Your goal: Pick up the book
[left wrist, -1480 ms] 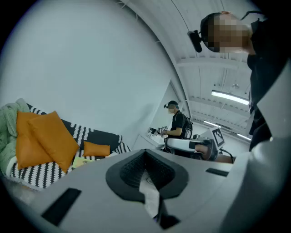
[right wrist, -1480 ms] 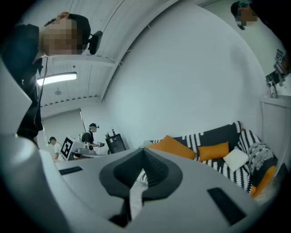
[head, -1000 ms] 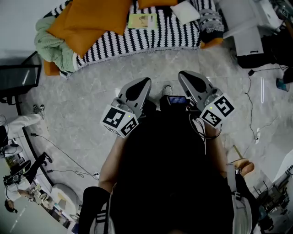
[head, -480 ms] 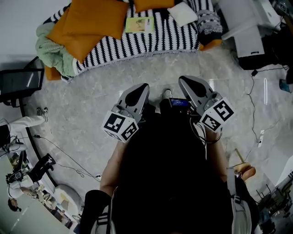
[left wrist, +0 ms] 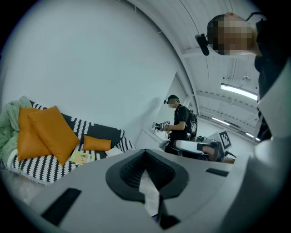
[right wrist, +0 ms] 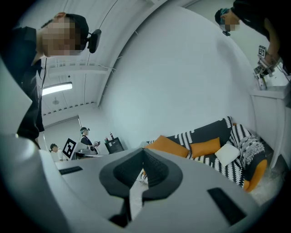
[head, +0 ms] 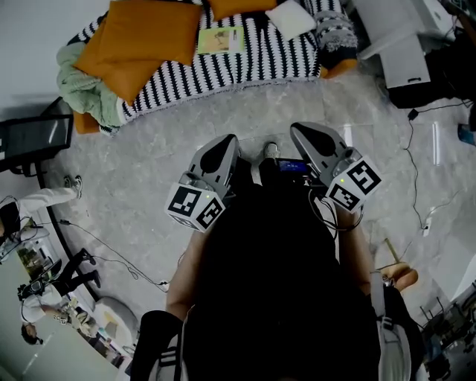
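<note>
**Sofa [head: 245, 63] drifts slightly left in the head view; book untouched**

Left claw [head: 225, 143] and right claw [head: 301, 128], two smooth grey shells, are both clenched on nothing. One thin, flat, pale-green book [head: 221, 39] lies mid-seat on the sofa's black-and-white striped cover. It sits between three plump orange cushions [head: 141, 41] and one square white cushion [head: 290, 18]. One crumpled green blanket [head: 85, 82] heaps at the left end.

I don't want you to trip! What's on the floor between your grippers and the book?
Nothing in the way: only bare grey floor, then the striped sofa cover that the book lies on. The head view shows it.
</note>
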`<state>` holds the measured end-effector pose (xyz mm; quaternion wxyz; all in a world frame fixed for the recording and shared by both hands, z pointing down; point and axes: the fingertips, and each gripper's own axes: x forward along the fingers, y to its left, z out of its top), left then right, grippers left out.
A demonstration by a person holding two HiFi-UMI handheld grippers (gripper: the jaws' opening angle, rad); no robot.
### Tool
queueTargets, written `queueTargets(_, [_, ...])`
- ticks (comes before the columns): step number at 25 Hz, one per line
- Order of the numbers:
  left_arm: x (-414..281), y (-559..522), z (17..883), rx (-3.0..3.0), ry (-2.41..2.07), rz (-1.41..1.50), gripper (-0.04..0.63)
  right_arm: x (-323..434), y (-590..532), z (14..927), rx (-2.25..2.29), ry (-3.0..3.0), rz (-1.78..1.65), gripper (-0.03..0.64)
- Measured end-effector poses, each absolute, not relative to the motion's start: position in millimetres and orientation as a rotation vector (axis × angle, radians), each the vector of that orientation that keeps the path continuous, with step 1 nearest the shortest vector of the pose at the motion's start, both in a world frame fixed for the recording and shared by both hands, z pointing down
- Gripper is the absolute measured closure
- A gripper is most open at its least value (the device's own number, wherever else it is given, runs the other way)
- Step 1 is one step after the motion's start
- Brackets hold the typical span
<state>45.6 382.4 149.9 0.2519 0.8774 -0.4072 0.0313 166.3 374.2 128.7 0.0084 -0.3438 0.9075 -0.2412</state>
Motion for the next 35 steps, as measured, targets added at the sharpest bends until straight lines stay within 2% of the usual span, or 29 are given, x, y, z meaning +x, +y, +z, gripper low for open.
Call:
queueTargets(16, [2.5,349.6,165.6,2.344,-1.111,0.051,0.581,125.0,342.3,138.9,-1.08,2.87,-0.775,0.6])
queueTargets(35, [-110.5,242.6,171.4,2.369,-0.999,0.015,0.581,25.2,244.5,121.8,-1.32,2.826,-0.715,0.6])
